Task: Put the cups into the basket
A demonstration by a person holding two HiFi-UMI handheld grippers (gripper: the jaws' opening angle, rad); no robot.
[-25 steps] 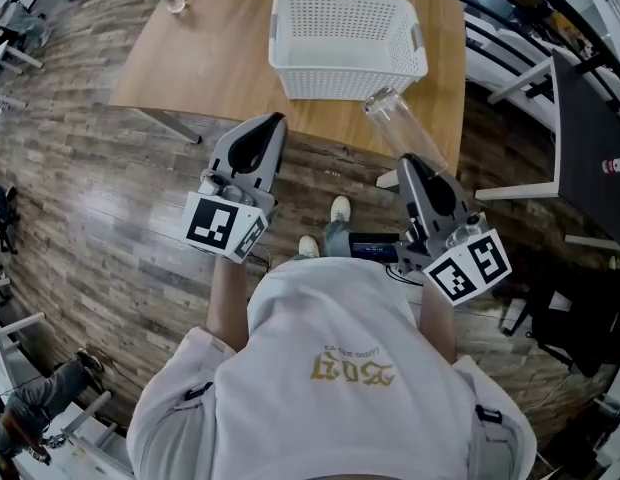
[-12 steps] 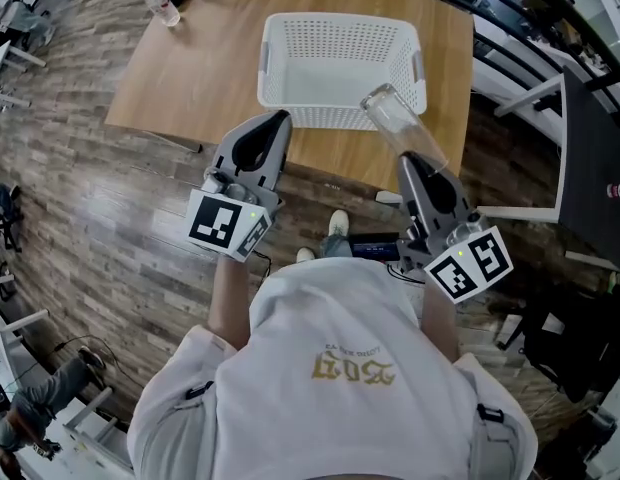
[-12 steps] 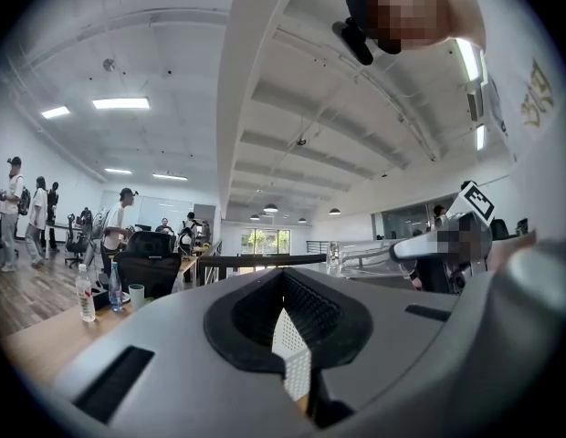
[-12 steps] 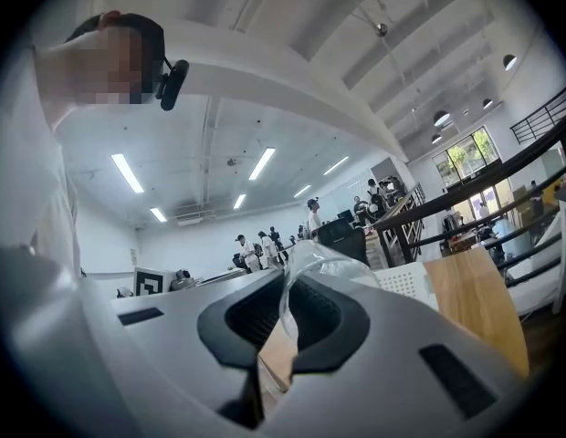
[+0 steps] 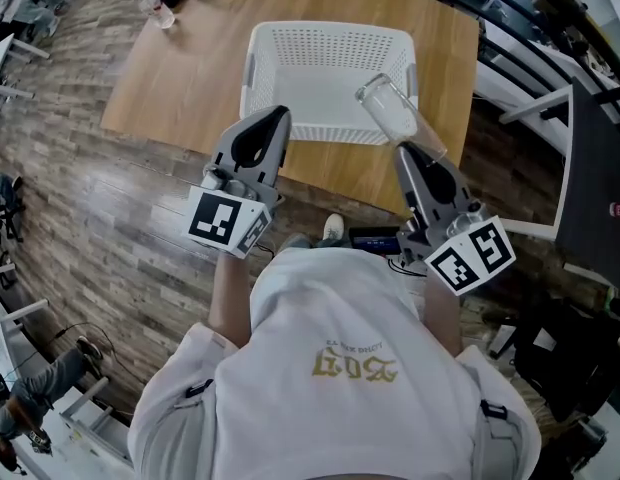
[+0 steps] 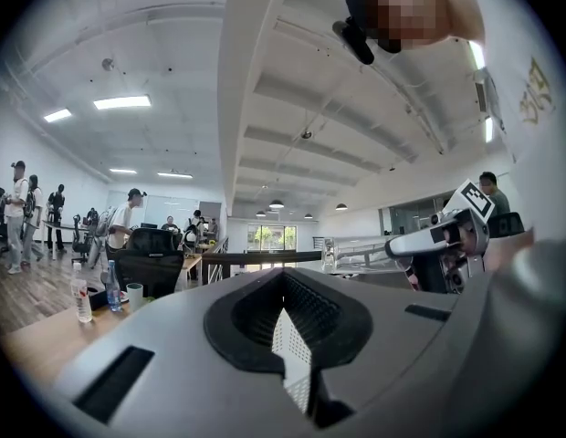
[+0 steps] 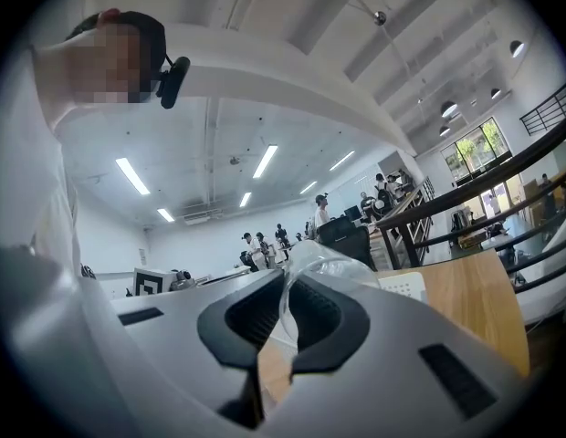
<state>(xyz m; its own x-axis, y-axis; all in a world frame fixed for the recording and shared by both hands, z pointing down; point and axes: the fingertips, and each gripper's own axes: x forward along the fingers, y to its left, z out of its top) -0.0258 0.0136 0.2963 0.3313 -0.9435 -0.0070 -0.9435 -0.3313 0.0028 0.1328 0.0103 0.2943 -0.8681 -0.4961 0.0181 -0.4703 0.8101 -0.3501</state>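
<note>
Right gripper (image 5: 408,153): clenched on a clear cup (image 5: 388,108) that juts ahead of its tips.
Change: a second ago the cup was short of the basket (image 5: 325,32); now it overhangs the near right rim.
Left gripper (image 5: 273,118): closed, empty.
Meaning: release looks due.

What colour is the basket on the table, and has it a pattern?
The basket is white, its walls dotted with small holes; the head view shows it best.
</note>
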